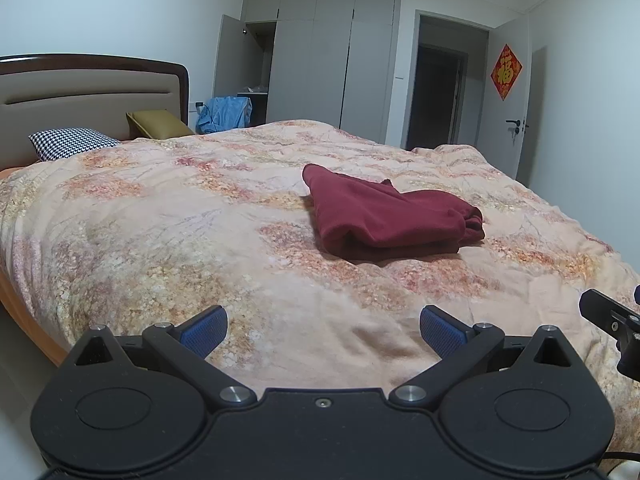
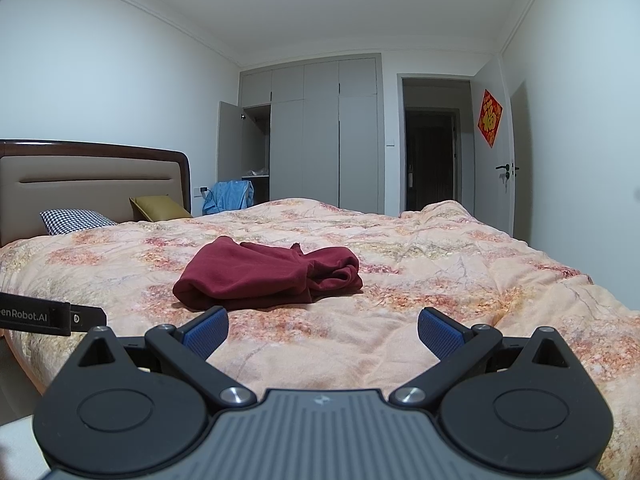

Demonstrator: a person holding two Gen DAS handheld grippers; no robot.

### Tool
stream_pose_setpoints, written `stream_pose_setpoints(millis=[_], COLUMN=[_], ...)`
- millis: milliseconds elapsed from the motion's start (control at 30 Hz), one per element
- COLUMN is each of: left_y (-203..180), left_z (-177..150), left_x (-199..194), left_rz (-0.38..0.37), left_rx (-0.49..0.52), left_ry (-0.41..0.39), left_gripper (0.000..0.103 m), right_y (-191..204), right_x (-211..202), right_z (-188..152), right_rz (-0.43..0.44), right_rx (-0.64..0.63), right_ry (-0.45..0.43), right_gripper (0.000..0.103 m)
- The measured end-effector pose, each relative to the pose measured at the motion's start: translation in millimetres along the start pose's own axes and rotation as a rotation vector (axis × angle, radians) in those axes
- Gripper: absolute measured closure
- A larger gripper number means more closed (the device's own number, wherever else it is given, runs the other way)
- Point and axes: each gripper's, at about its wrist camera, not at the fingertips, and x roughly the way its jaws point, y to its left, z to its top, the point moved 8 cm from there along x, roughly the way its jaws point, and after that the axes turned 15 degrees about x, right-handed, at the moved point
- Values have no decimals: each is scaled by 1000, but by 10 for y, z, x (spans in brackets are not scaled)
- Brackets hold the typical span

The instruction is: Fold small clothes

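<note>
The right tongs (image 2: 322,334) hang with their blue-padded jaws spread wide and empty above the peach floral quilt (image 2: 440,272) of the bed. Ahead, apart from them, a dark red folded fleece garment (image 2: 264,278) lies on the quilt.

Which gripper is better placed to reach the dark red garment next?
Right, marginally. The folded dark red fleece garment lies just beyond the open right gripper, slightly left. From the open left gripper it sits farther off, to the right.

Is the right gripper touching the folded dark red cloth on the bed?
Apart. In the right wrist view, bare bedspread shows between the right gripper and the cloth.
</note>
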Motion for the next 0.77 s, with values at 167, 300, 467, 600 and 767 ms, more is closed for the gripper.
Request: stream_pose_setpoints(millis=[167,300,467,600,767], left_y=[9,12,12,6,-4], left_z=[-23,-32,-33,-42,-50], left_x=[24,37,43,57,69], left_rz=[-2,-3,-3,-4,-9], left_rx=[-7,-9,-8,-10,-9], left_ry=[15,21,22,27,29], left_gripper=[1,1,1,1,1], right_y=[-13,-19,-25,-28,-36], right_x=[16,14,19,29,49], right_z=[14,10,9,10,0], right_rz=[5,6,6,5,3], right_rx=[6,5,7,8,10], right_ry=[0,1,7,12,20], right_gripper=[0,0,0,0,0])
